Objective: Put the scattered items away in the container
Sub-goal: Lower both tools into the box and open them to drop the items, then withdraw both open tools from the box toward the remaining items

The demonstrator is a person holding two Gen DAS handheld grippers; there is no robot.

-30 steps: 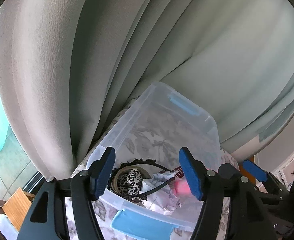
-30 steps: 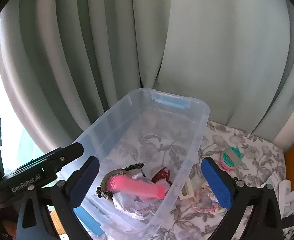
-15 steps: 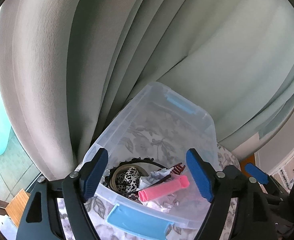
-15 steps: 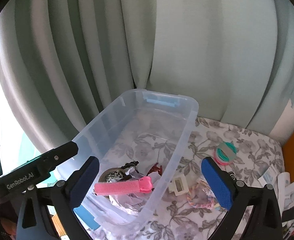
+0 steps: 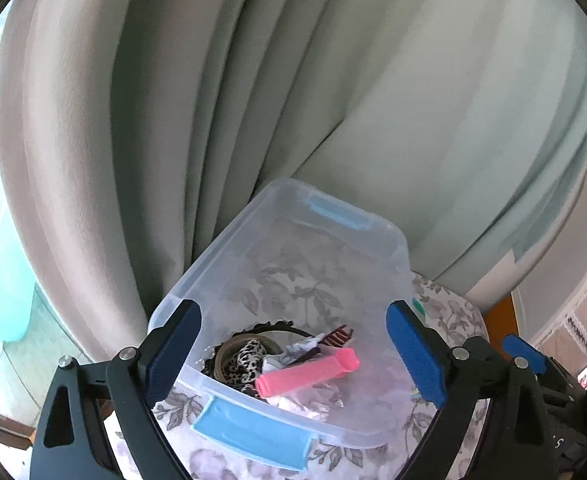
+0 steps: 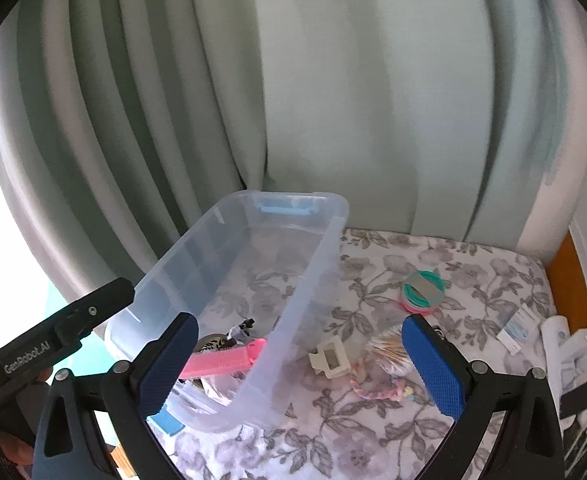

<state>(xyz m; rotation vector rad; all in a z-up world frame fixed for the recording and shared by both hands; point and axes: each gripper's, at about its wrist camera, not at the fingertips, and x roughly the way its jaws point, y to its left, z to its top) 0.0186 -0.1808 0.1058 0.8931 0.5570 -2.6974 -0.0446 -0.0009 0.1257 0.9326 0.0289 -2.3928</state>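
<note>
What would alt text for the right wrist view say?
The open right gripper hovers over a clear bin holding a pink comb; a cream hair clip and hair ties lie on the floral cloth beside it.

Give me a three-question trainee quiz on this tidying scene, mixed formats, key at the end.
1. True or false: the pink comb lies inside the clear bin.
2. Which item is still on the floral tablecloth? A) leopard-print scrunchie B) cream hair claw C) the pink comb
3. Fill in: the left gripper and right gripper are both ____.

Key: 1 true; 2 B; 3 open
</note>
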